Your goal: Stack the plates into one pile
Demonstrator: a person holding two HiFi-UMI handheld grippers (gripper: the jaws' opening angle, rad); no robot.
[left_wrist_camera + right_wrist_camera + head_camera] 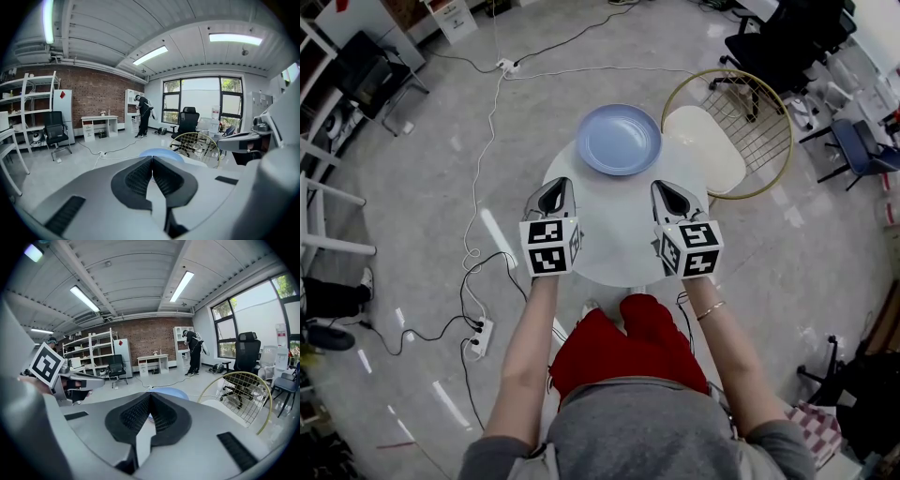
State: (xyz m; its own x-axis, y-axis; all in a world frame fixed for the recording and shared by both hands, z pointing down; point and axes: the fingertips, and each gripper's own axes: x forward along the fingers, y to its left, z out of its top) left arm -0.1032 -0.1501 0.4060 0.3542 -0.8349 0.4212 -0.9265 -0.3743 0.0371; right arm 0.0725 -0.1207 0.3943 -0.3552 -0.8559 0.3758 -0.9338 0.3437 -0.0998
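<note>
The person's forearms (528, 342) reach forward from the near edge of the head view, one pair of tongs in each hand.

1. Left tongs (555, 185): jaws closed tip to tip, nothing between them, as the left gripper view confirms (152, 160).
2. Right tongs (667, 187): jaws likewise closed and empty (150, 396).
3. Both tongs hang side by side above the near half of the round white counter (614, 239), well apart from each other and touching nothing.
4. Blue plate (619, 139): it sits at the far edge of the counter, straight ahead of both tongs and between their two lines of aim. It is round, so no long axis governs the approach. Neither tongs is clearly nearer.
5. Only this one blue pile is visible, and the number of plates in it cannot be told. No loose plate is in view, so the stacking looks complete.
6. Beyond the counter stands a wire-backed chair (705, 150).
</note>
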